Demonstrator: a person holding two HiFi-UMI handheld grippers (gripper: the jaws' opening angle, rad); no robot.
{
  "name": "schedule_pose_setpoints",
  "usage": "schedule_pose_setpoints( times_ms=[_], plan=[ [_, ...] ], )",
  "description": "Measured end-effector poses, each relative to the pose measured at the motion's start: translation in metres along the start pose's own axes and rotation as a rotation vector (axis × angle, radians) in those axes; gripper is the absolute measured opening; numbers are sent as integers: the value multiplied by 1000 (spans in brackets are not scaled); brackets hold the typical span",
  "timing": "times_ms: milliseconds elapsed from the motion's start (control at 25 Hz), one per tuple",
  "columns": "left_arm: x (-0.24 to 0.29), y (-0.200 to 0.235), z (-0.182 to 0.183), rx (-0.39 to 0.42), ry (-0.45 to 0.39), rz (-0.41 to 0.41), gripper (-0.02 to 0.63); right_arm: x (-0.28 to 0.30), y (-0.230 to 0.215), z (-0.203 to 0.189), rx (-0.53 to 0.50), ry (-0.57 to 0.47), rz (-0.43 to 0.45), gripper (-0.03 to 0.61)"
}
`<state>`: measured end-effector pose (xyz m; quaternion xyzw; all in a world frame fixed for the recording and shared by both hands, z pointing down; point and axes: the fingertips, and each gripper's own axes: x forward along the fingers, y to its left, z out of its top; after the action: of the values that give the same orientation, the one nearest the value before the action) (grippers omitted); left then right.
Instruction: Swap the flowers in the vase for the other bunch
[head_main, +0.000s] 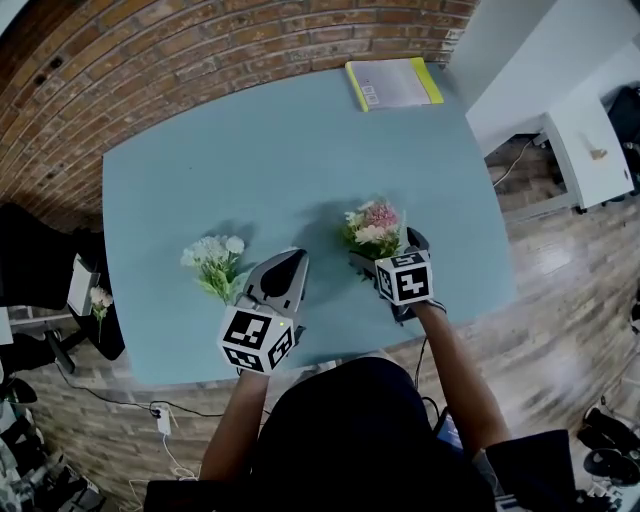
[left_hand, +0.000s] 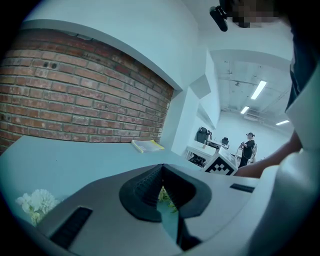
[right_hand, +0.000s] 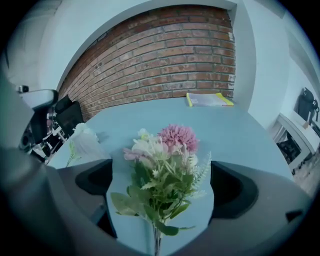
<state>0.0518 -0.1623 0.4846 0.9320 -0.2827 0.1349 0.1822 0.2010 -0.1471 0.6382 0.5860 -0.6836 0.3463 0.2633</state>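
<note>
A pink-and-white flower bunch (head_main: 373, 226) with green leaves lies on the blue table (head_main: 300, 150), right of centre. My right gripper (head_main: 388, 250) is open, one jaw on each side of the bunch (right_hand: 162, 165), and its pads stand clear of the leaves. A white flower bunch (head_main: 213, 262) lies to the left and shows in the left gripper view's lower corner (left_hand: 35, 204). Just right of the white bunch, my left gripper (head_main: 290, 262) is shut with nothing in it; its jaws (left_hand: 162, 192) meet. I cannot make out a vase.
A yellow-edged booklet (head_main: 392, 83) lies at the table's far edge by the brick wall (head_main: 200, 50). A white desk (head_main: 590, 150) stands to the right, off the table. A person (left_hand: 247, 145) stands far back in the room.
</note>
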Motion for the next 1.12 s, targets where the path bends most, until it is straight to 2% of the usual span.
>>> schedule_pose_setpoints(
  times_ms=[600, 880, 1120],
  plan=[
    [14, 13, -10, -52, 21, 30, 9, 38, -6, -8, -17, 210, 32, 577],
    [16, 18, -13, -72, 25, 42, 9, 46, -9, -22, -13, 364, 25, 577],
    [19, 22, -17, -78, 31, 48, 8, 57, -13, -23, -1, 388, 0, 575]
  ],
)
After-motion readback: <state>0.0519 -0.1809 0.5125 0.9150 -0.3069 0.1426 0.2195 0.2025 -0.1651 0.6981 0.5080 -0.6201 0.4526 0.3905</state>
